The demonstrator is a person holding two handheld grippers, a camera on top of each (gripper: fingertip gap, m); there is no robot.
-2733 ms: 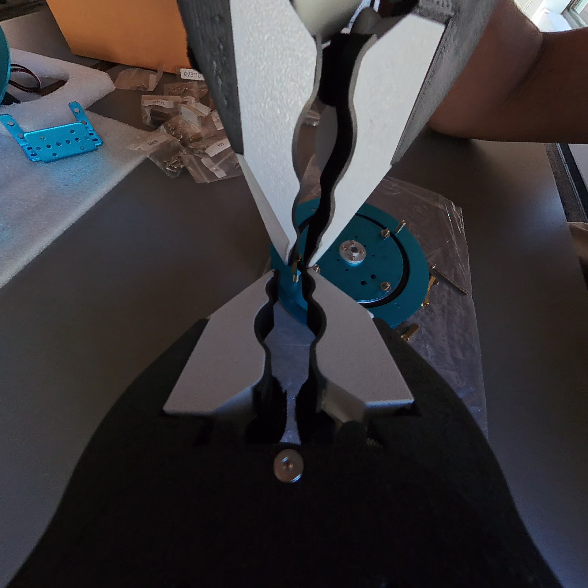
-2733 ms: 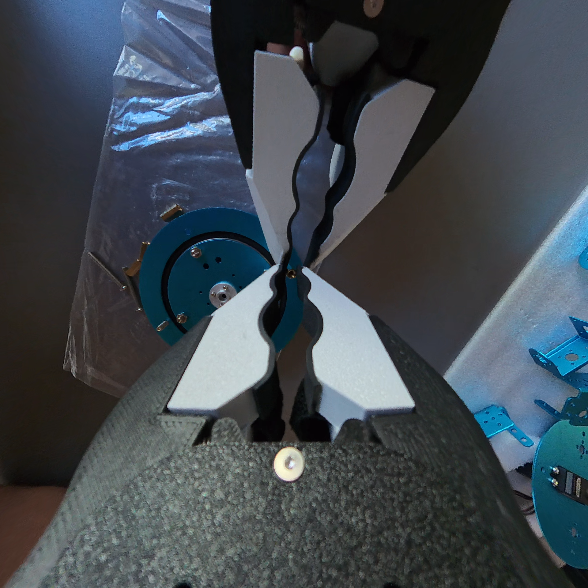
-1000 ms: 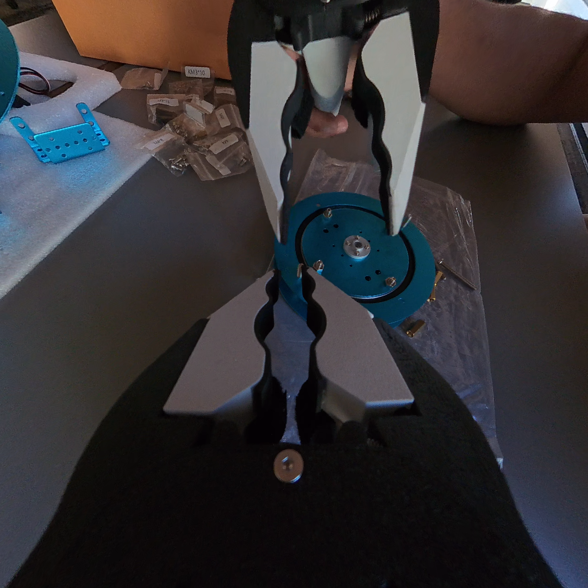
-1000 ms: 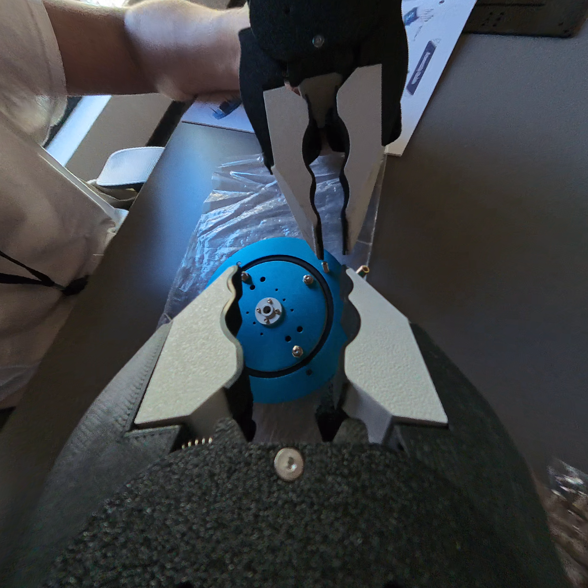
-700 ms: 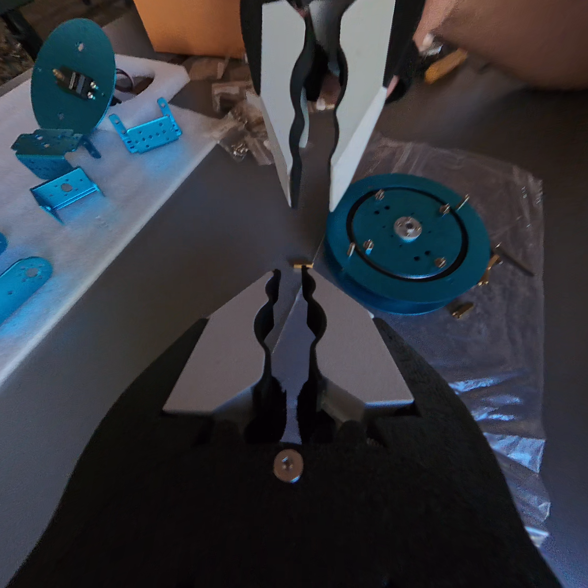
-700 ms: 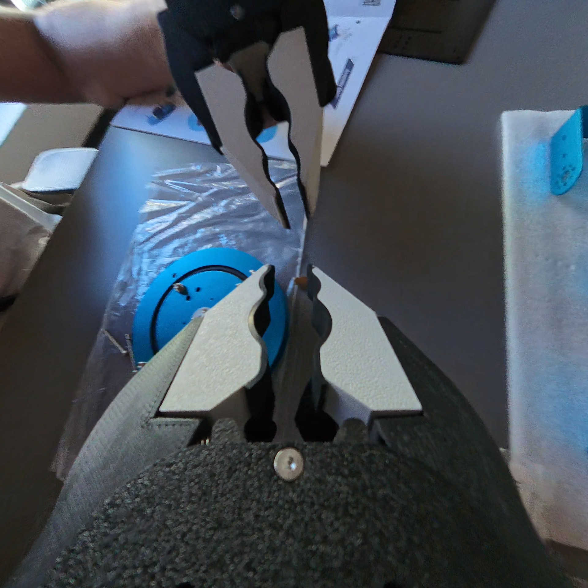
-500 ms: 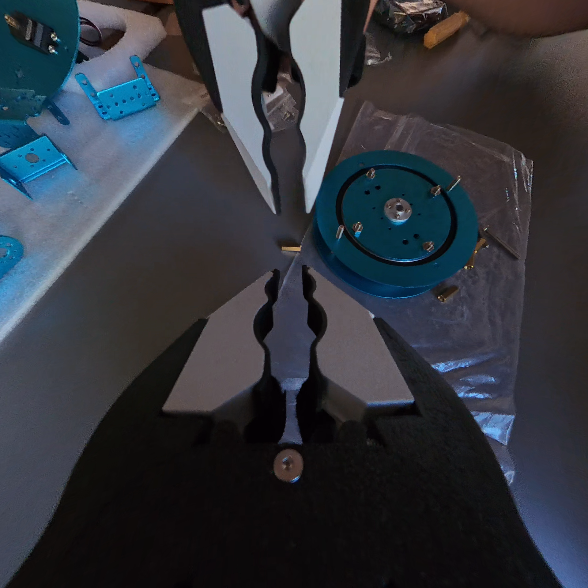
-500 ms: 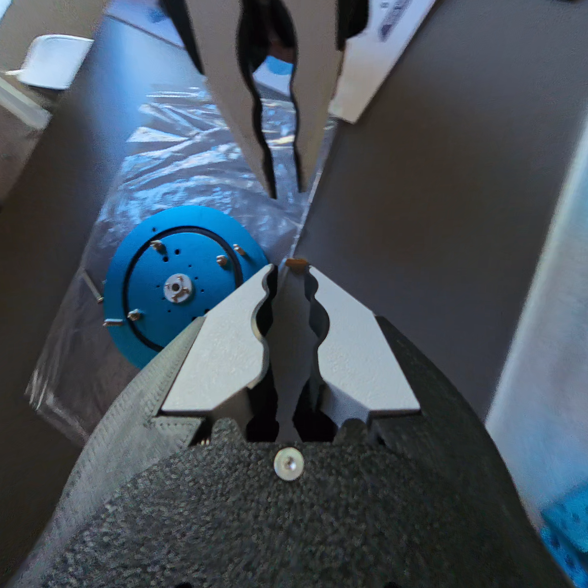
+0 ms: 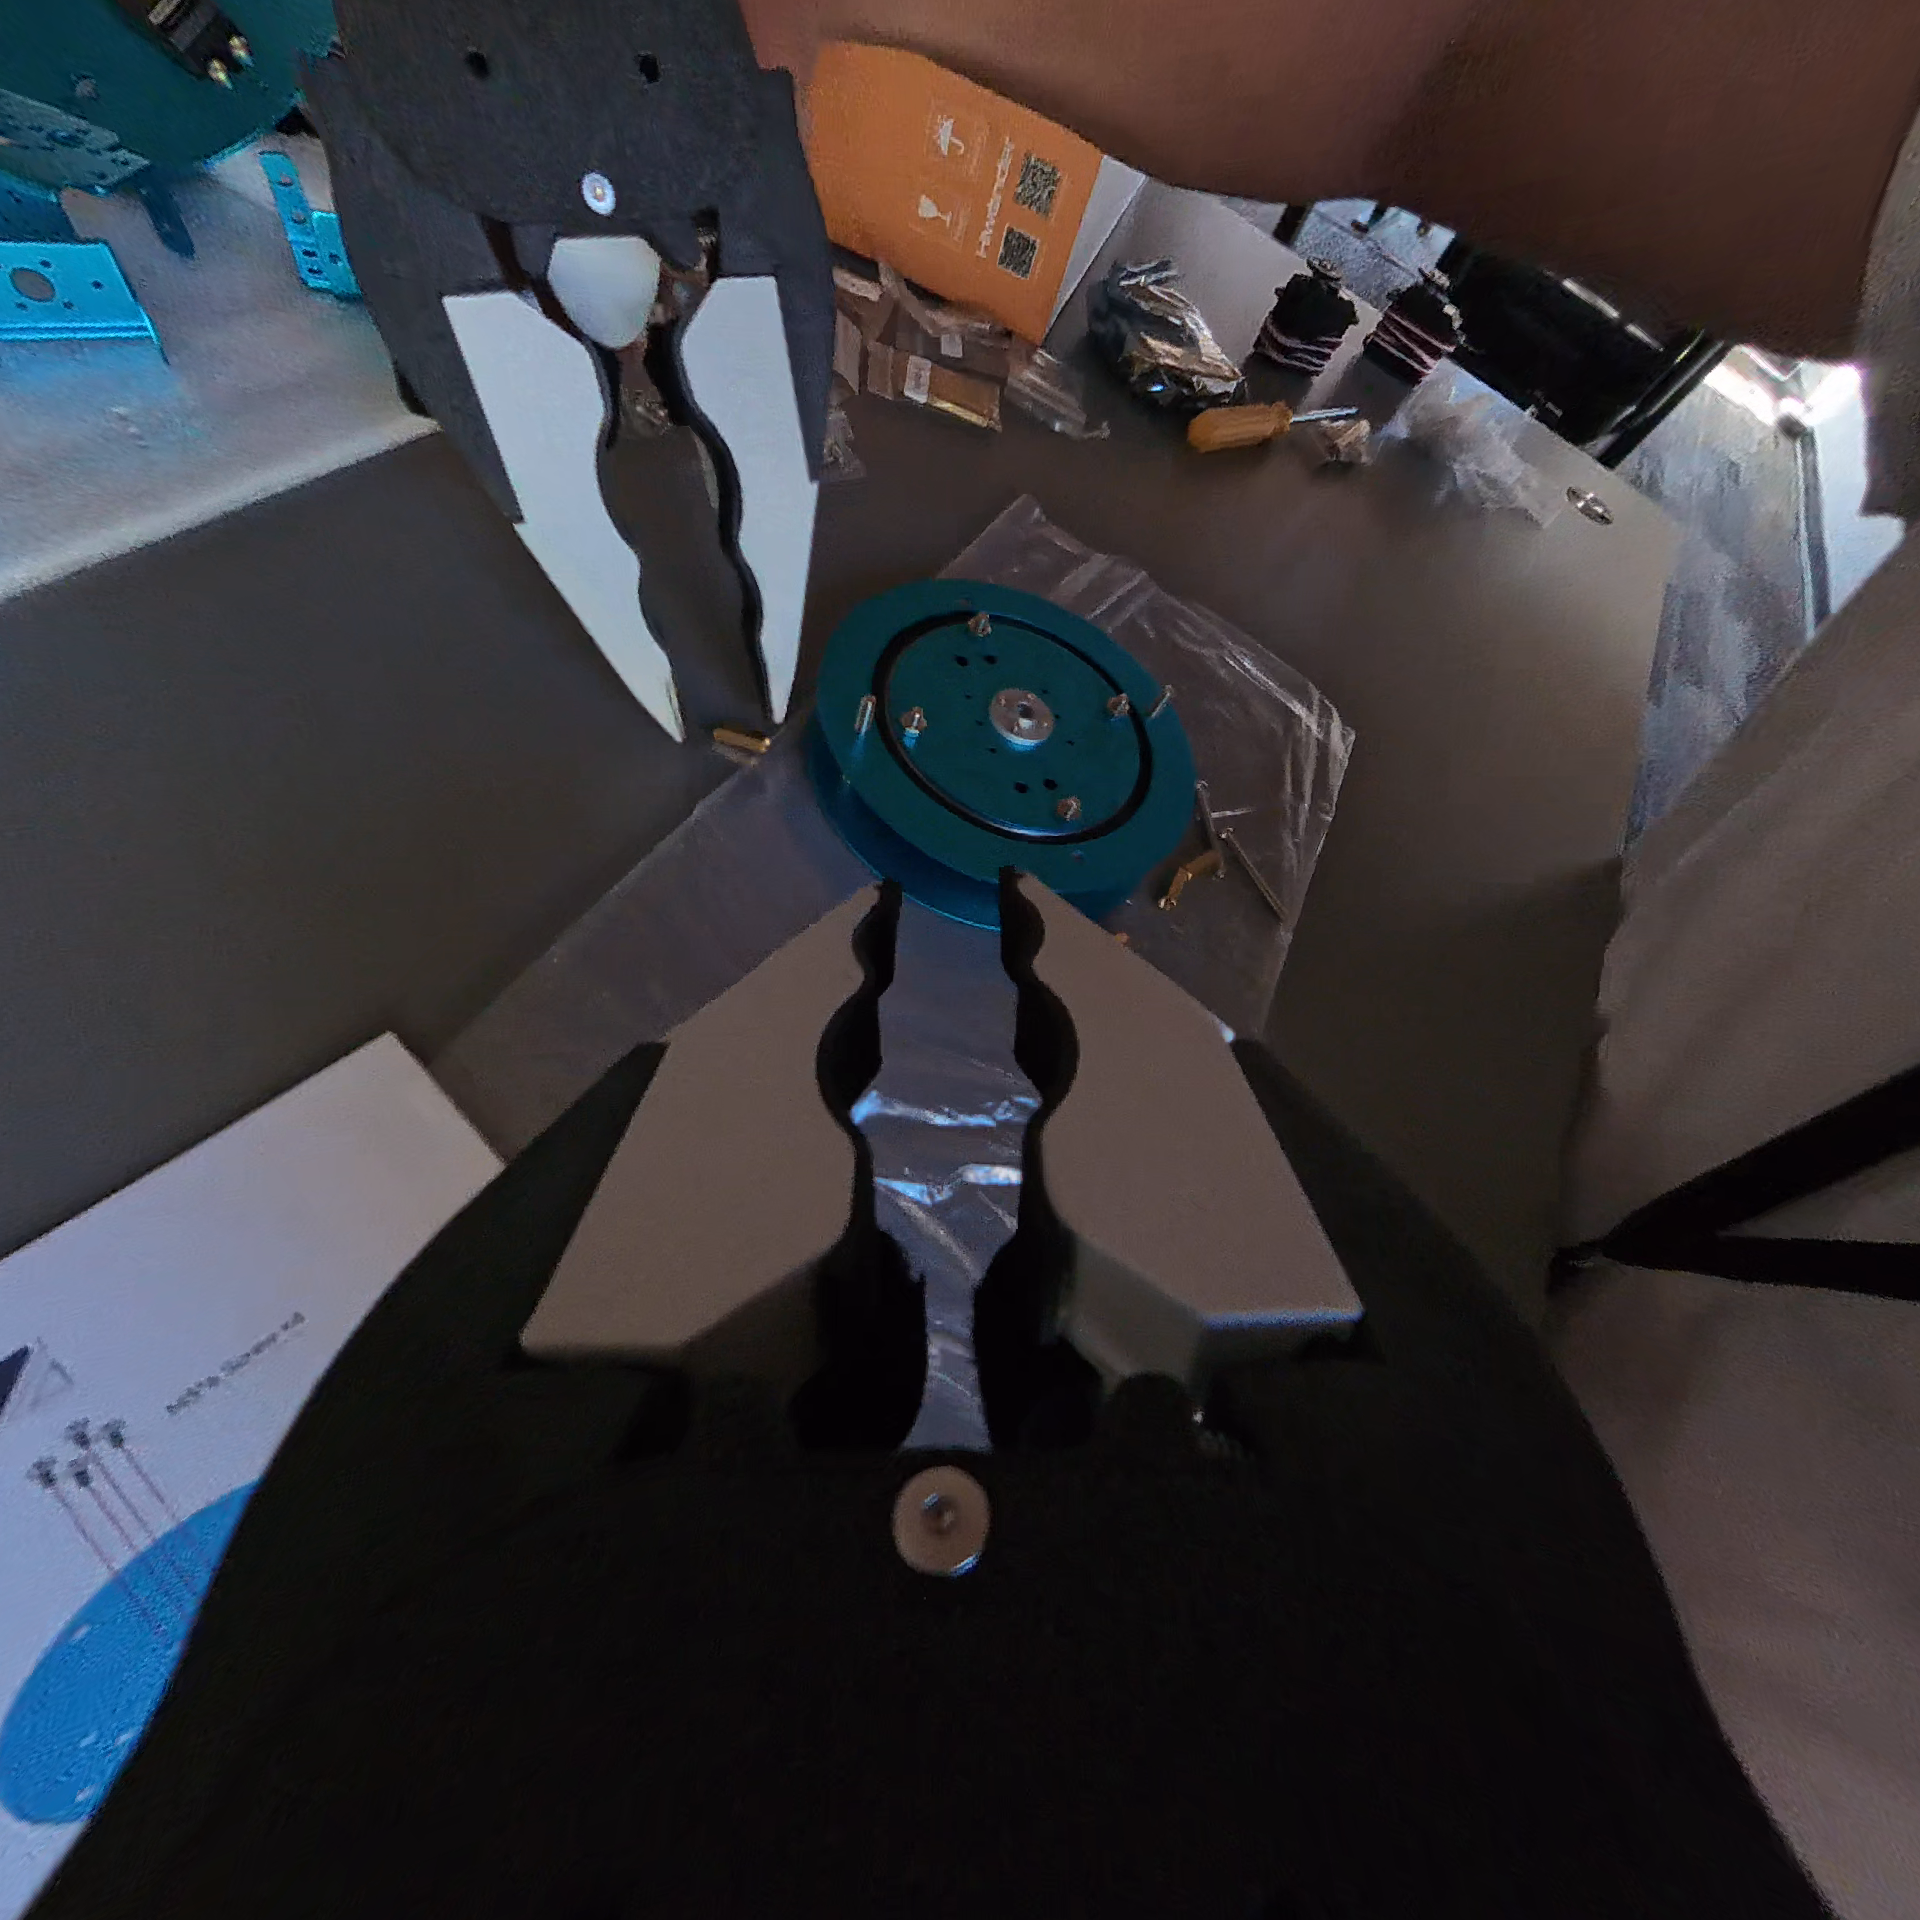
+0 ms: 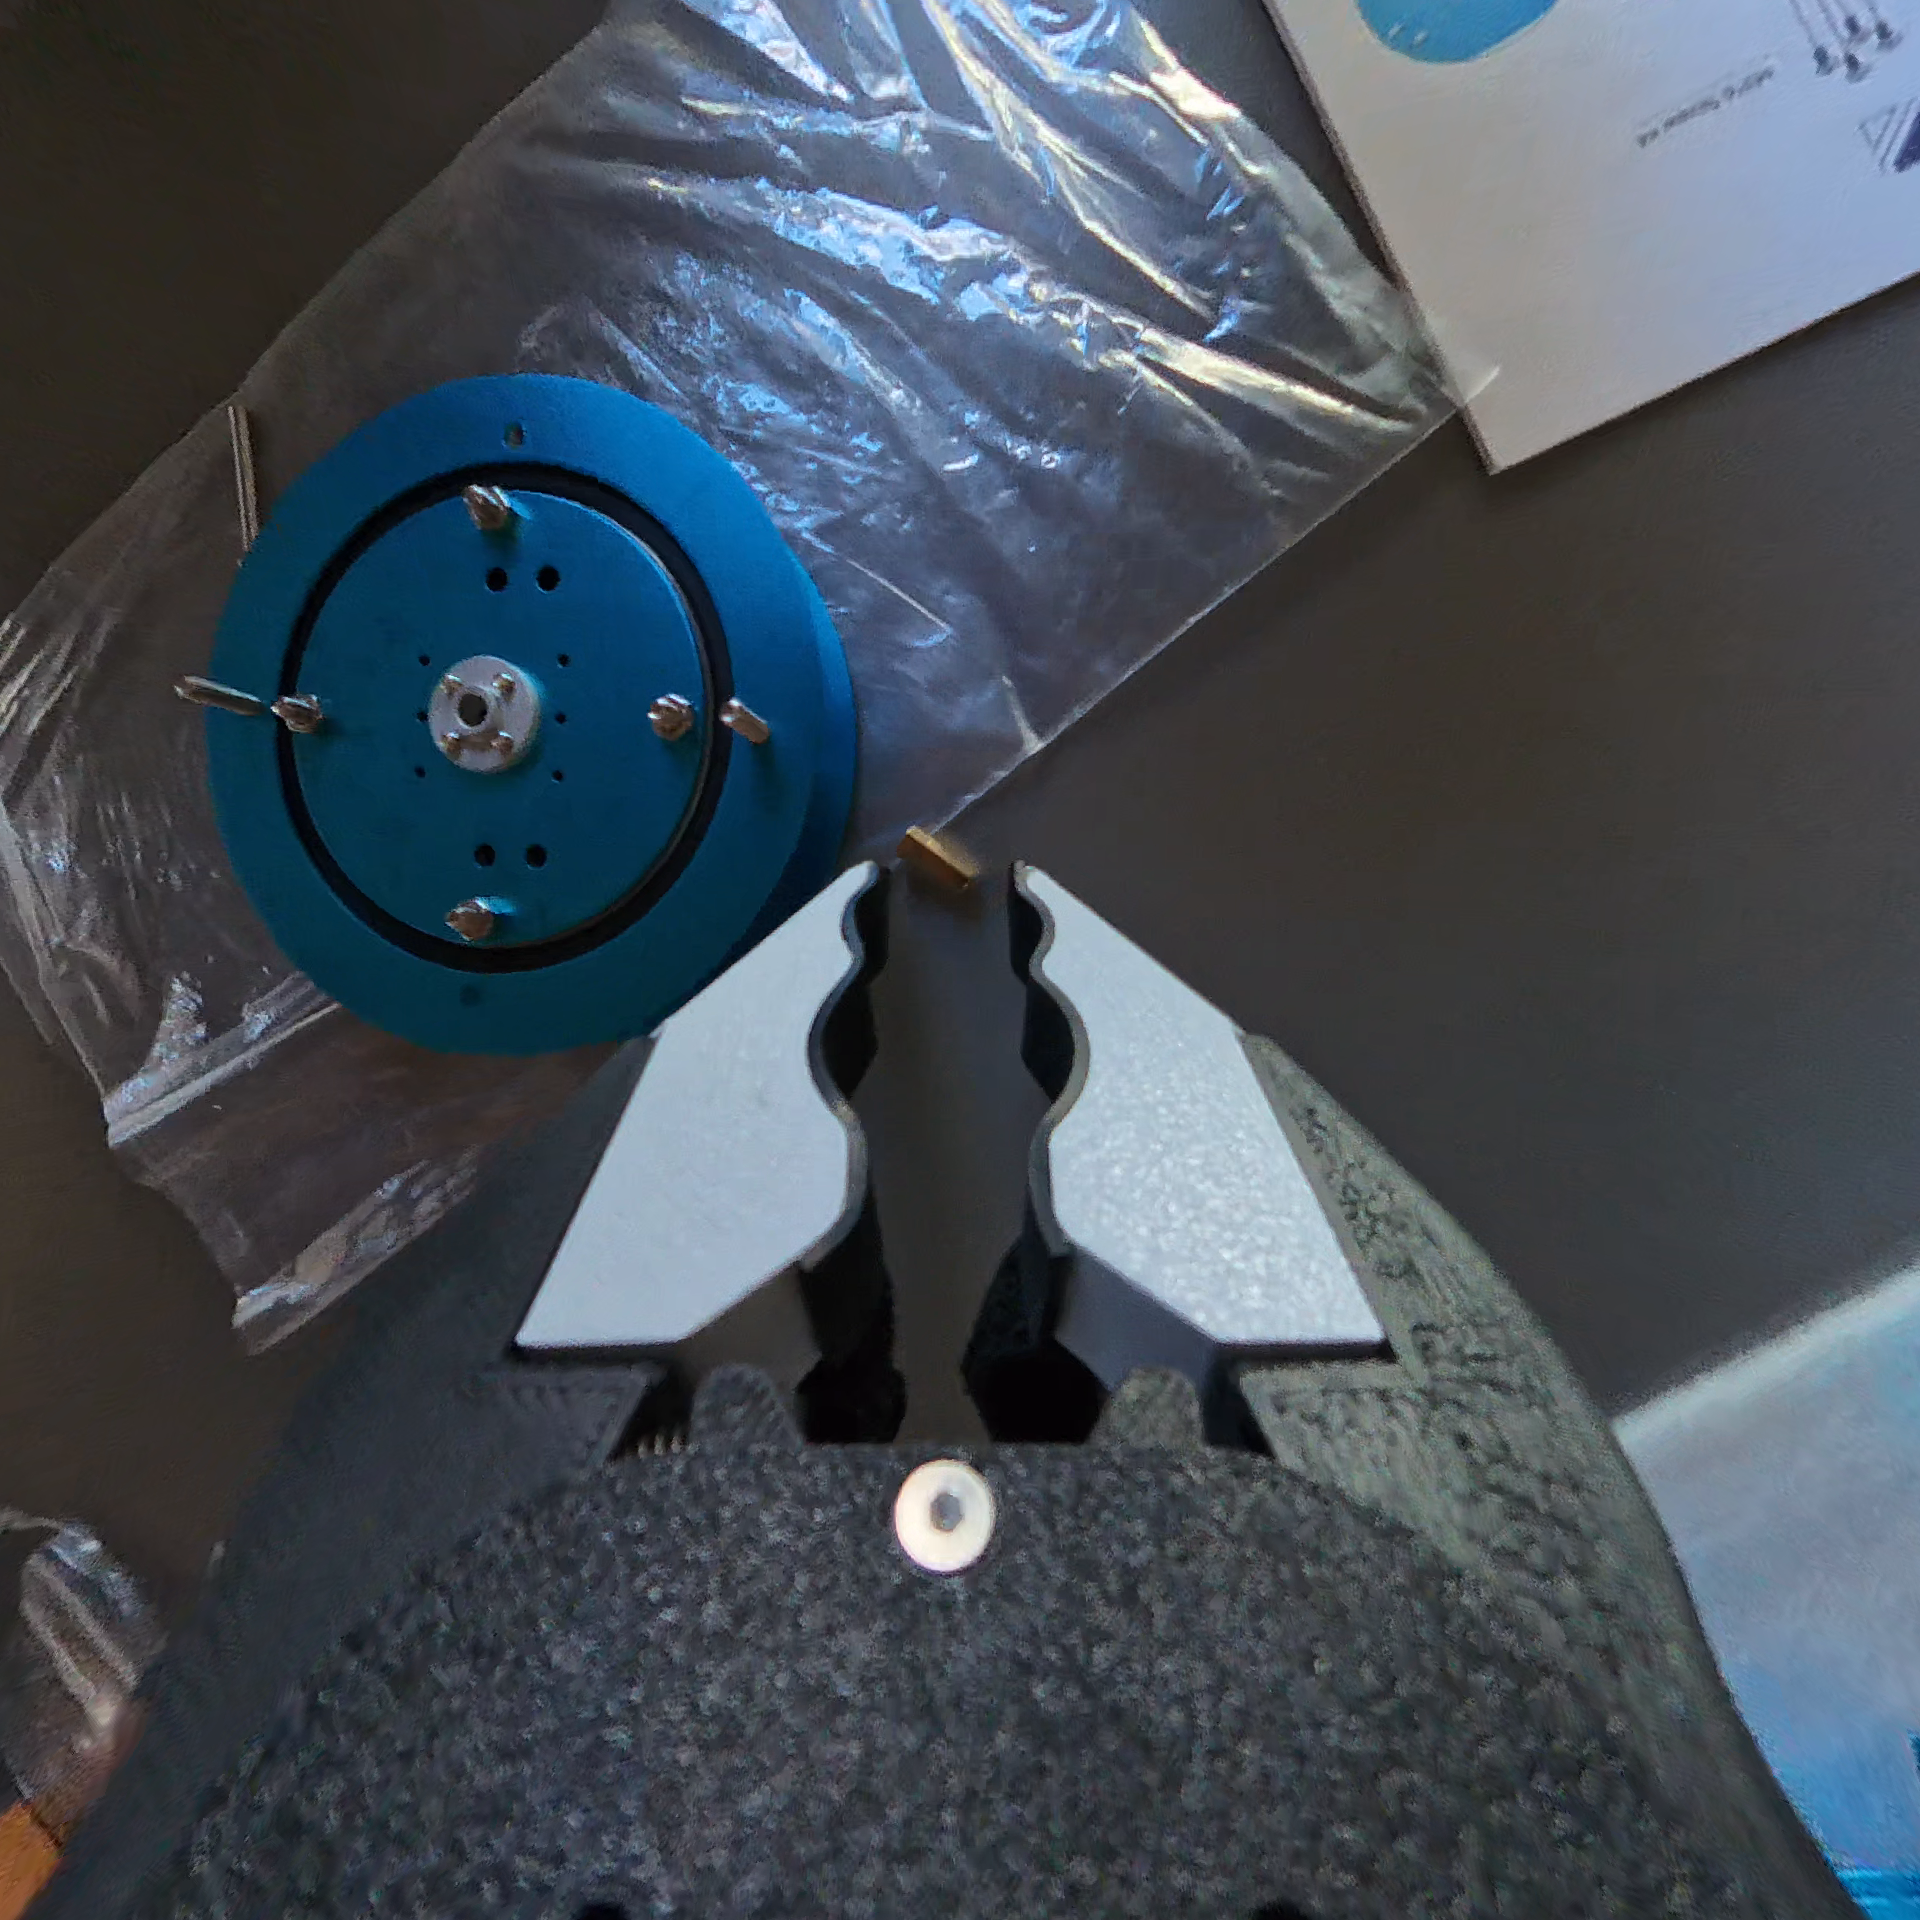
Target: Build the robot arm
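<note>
Brass standoff (image 10: 937, 860) lies on the surface just ahead of my right hand-held gripper (image 10: 943, 883), slightly parted, empty; left hand-held gripper (image 9: 943, 891) likewise, near blue disc (image 9: 1003, 750).

On the dark worktop (image 10: 1558, 831), bare surface lies open between the plastic sheet (image 10: 935, 312) and the white foam pad (image 10: 1787, 1507). A small brass spacer (image 10: 937, 859) sits at the sheet's edge, just beside the blue disc (image 10: 520, 707), whose upright screws block passage from above. A printed sheet (image 9: 208, 1299) covers the worktop's near left part.
</note>
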